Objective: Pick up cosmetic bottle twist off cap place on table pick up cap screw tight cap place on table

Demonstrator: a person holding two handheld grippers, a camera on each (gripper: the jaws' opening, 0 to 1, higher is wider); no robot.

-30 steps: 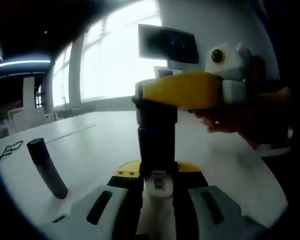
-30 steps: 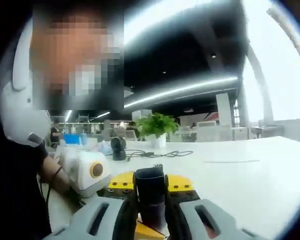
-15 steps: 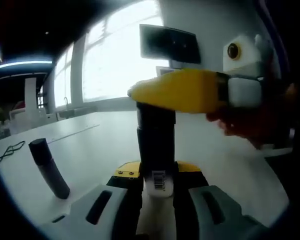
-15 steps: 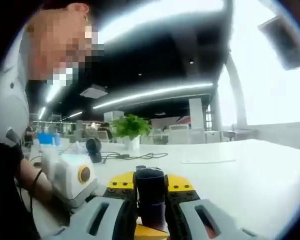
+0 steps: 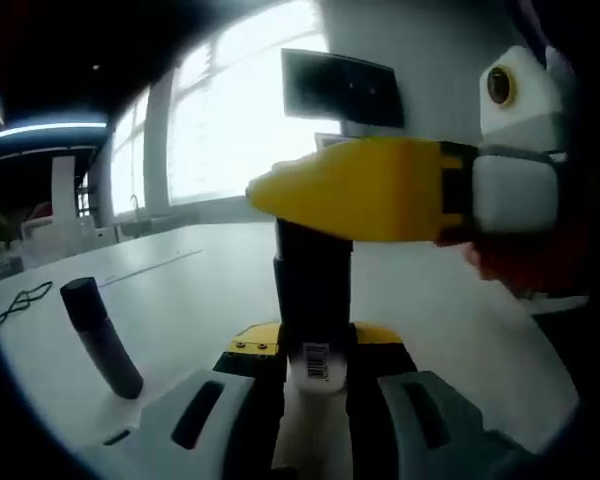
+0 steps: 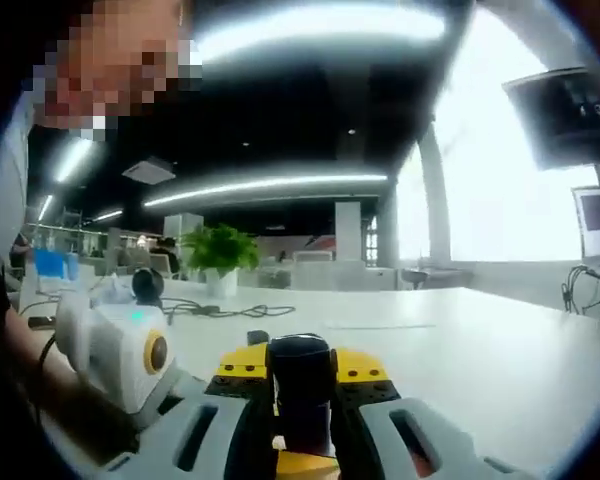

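Observation:
My left gripper (image 5: 315,372) is shut on the cosmetic bottle (image 5: 313,290), which has a white lower body with a barcode label and a black upper part, held upright. The right gripper's yellow jaw (image 5: 365,190) reaches in from the right across the bottle's top and hides the cap there. In the right gripper view, my right gripper (image 6: 300,405) is shut on the black cap (image 6: 301,385), seen end on between the jaws. The left gripper (image 6: 120,350) shows at that view's lower left, with a person's hand on it.
A dark cylinder (image 5: 102,337) stands tilted on the white table (image 5: 190,300) at the left. A monitor (image 5: 340,88) hangs by bright windows. Cables (image 6: 220,312), a potted plant (image 6: 220,255) and a small black device (image 6: 148,285) sit at the table's far side.
The right gripper has rolled around the bottle's top: its yellow jaw now looms larger and its white body sits higher in the left gripper view. The right gripper view has swung. The bottle stays still.

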